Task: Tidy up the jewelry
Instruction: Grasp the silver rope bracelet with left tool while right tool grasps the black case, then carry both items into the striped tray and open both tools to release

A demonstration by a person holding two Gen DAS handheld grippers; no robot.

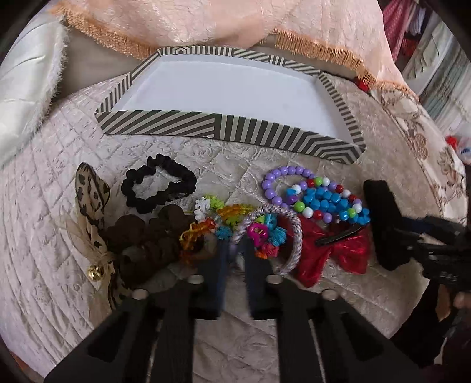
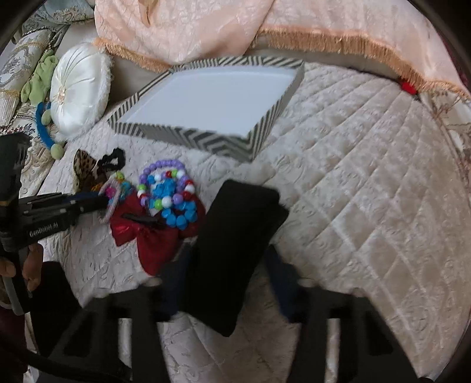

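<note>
A striped box (image 1: 164, 122) with a white inside (image 2: 206, 97) stands on the quilted bed beyond a heap of accessories. The heap holds a black scrunchie (image 1: 159, 182), a brown scrunchie (image 1: 147, 238), a leopard bow (image 1: 91, 191), bead bracelets (image 1: 321, 197), a red bow (image 1: 332, 250) and a grey-white elastic ring (image 1: 294, 235). My left gripper (image 1: 235, 259) has its fingers close together at the grey-white ring and the small coloured ties. My right gripper (image 2: 226, 265) is shut on a flat black pouch (image 2: 235, 247), which also shows in the left wrist view (image 1: 385, 224).
A white round cushion (image 2: 79, 94) and a green and blue toy (image 2: 44, 117) lie left of the box. A peach fringed cloth (image 2: 294, 26) hangs behind it. The quilt (image 2: 368, 176) stretches to the right.
</note>
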